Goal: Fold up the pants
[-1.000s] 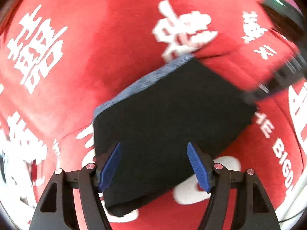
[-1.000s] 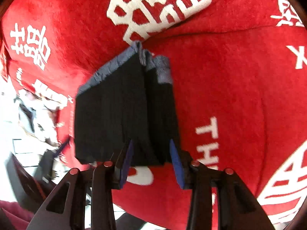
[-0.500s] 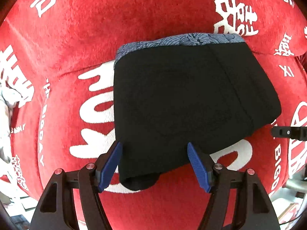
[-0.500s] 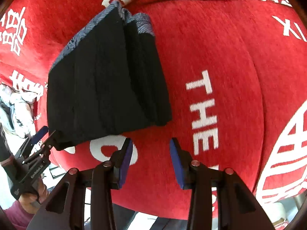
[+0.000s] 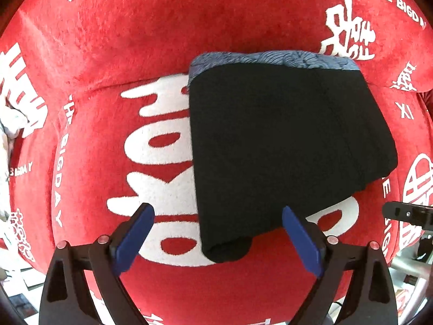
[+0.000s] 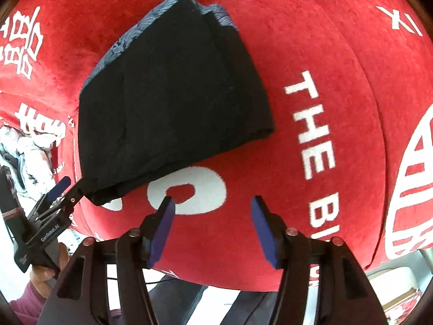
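The red printed cloth [image 5: 243, 19] covers the whole work surface and runs out to its edges at the bottom of both views; beyond the 7 o'clock edge in the right wrist view lies floor clutter, not identified.

The folded black pants [image 5: 284, 146] lie flat on this cloth in a compact block, blue patterned waistband [image 5: 270, 58] at 12 o'clock in the left wrist view. The long axis runs from the waistband toward 6 o'clock, ending in a rolled corner between the left tool's pads.

The left gripper [image 5: 217, 239] hangs above that near corner, jaws just spread wide, nothing clamped; whether a pad brushes the fabric cannot be told. From the right wrist view it sits at 8 o'clock, at the bundle's lower left corner.

The right gripper [image 6: 212, 228] has also just been opening and holds nothing; the pants lie from it toward 11 o'clock, apart from its pads.

Judgement: the fold appears complete. The left tool is the nearer. Open cloth lies at 3 o'clock for withdrawal; the table edge at 6 o'clock is close.
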Available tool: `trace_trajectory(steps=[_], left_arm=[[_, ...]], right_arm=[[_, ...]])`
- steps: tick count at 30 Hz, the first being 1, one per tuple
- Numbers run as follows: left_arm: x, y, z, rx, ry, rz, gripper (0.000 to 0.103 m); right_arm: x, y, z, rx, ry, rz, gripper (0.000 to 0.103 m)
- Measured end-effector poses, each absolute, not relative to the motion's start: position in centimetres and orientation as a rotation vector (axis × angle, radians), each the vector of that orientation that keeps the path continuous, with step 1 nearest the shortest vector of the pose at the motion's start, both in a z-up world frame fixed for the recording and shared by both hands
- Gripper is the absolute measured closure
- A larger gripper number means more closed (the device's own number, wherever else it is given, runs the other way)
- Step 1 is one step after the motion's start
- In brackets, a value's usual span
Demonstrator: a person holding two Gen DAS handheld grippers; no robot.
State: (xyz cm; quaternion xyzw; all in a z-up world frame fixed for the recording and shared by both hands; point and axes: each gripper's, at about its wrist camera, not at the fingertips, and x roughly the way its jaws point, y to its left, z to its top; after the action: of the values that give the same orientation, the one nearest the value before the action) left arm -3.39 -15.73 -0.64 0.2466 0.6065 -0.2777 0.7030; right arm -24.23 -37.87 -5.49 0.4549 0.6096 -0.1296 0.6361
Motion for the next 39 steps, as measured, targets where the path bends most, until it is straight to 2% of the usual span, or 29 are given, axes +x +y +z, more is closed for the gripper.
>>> trace_trajectory(steps=[3,12,13,15,26,39], left_arm=[[-2.9,-15.3,-0.9,0.566,1.362,-0.612,0.007],[-2.0,-14.2,-0.6,0.579,1.368,-0.659,0.007],[-1.9,-14.0,-0.5,0.576,1.371,-0.664,0.007],[-1.7,-13.8,-0.4,0.573,1.376,-0.675,0.007],[-1.0,-11.8,-0.4,0.605,1.414,-0.683,0.007],[-3.6,-11.4,4.9,0.710,1.431,-0.728,0.007]], right_arm=[[-23.6,-37.1,-5.1,1.030,1.382,-0.308,0.028],[-20.8,-34.0,-3.5,0.920,1.348,-0.380,0.014],[-20.7,-33.7,-3.4,0.906,1.350,-0.390,0.005],[-20.6,-33.4,-3.0,0.902,1.348,-0.402,0.000],[-20.4,-30.3,-3.3,0.988,1.369,-0.408,0.000],[-23.8,-29.3,-0.3,1.113,1.271,-0.457,0.000]])
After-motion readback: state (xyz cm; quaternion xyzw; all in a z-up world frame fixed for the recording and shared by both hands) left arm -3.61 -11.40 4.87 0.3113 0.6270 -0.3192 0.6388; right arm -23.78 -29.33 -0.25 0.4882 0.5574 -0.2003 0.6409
